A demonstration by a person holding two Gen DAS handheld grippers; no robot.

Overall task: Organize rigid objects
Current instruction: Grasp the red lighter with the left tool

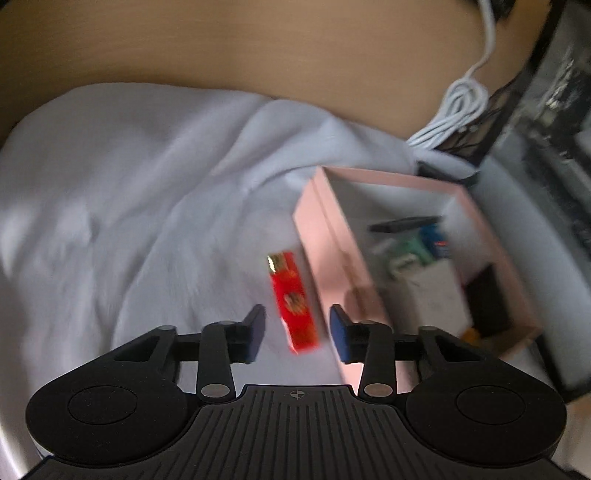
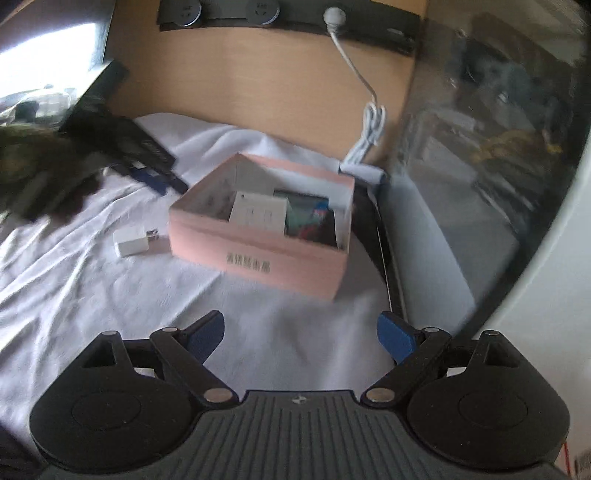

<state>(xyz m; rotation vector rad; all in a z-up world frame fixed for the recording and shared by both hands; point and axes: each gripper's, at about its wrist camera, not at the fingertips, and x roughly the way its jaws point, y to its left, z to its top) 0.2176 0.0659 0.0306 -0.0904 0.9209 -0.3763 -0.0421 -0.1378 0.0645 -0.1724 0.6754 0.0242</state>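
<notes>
In the left wrist view a red and gold packet (image 1: 293, 301) lies on the white cloth (image 1: 129, 192) beside the pink box (image 1: 325, 243). My left gripper (image 1: 297, 332) is open, its pads either side of the packet's near end, not closed on it. The box holds several small items. In the right wrist view my right gripper (image 2: 301, 336) is open and empty above the cloth (image 2: 92, 288), in front of the pink box (image 2: 258, 254). A white charger plug (image 2: 133, 242) lies left of the box. The left gripper (image 2: 55, 170) shows blurred at far left.
A wooden wall (image 2: 258, 92) stands behind the cloth, with a socket strip (image 2: 258, 11) and a white coiled cable (image 2: 369, 129). A black frame edge (image 2: 388, 258) and a glass panel (image 2: 480, 166) lie right of the box. Dark flat items (image 2: 147, 162) lie at the cloth's back left.
</notes>
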